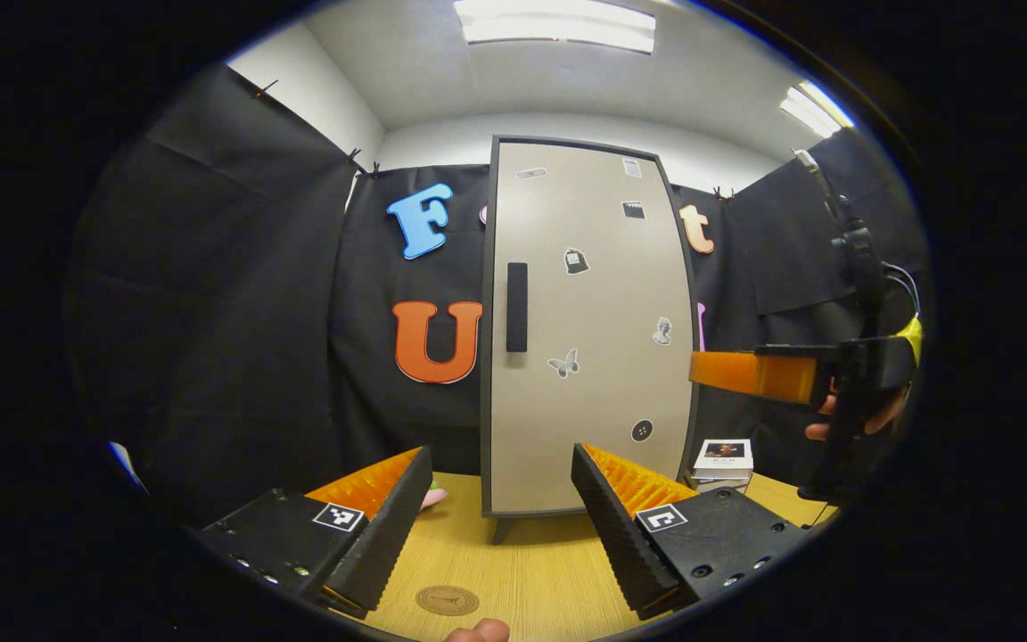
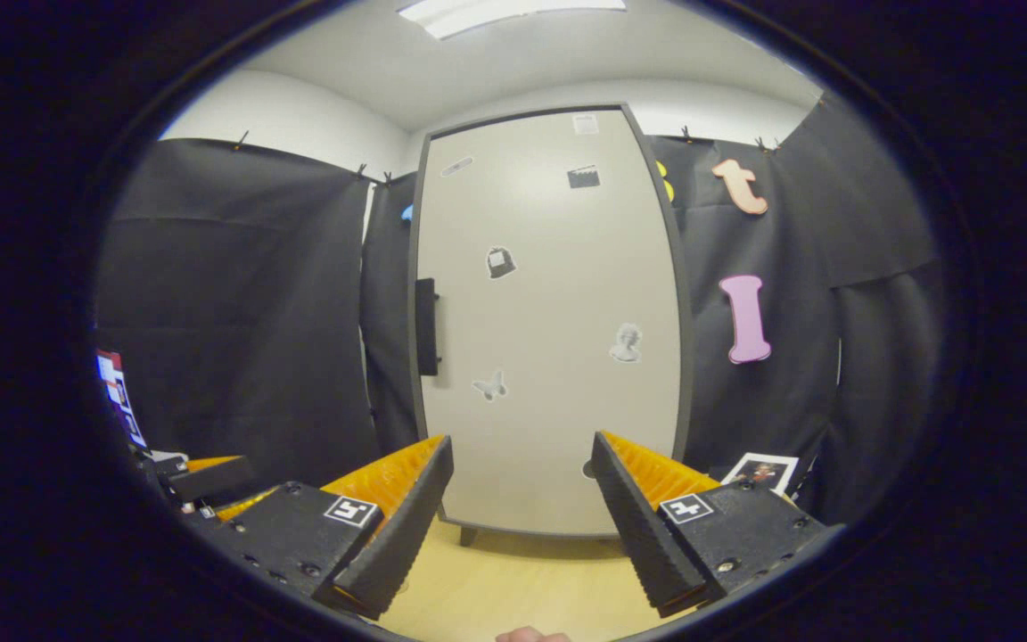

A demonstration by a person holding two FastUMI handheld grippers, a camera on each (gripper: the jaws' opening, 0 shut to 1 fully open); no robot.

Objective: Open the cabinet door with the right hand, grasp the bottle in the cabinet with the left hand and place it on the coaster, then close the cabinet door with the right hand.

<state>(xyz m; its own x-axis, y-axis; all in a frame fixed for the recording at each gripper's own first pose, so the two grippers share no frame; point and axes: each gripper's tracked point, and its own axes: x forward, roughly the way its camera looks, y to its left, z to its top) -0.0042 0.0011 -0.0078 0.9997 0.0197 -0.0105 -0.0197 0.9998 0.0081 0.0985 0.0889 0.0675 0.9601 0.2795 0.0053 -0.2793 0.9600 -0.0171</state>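
The cabinet door [image 2: 549, 321] was shut, so the bottle was hidden. Its handle [image 2: 426, 326] stood tall on the door's left edge, up and to the left of the right gripper [image 2: 521, 499], which was wide open and nearer. The left gripper [image 1: 500, 504] was wide open too, with the coaster [image 1: 447, 600] on the bench [image 1: 531, 571] below it.

the cabinet [image 1: 589, 330] is set upright at the back of the table [image 1: 531, 571], door shut, with its handle [image 1: 516, 307] placed along the door's left edge. a coaster [image 1: 447, 599] is laid flat on the table in front of the cabinet, toward the left. a small box [image 1: 723, 459] is parked on the table just right of the cabinet's base.
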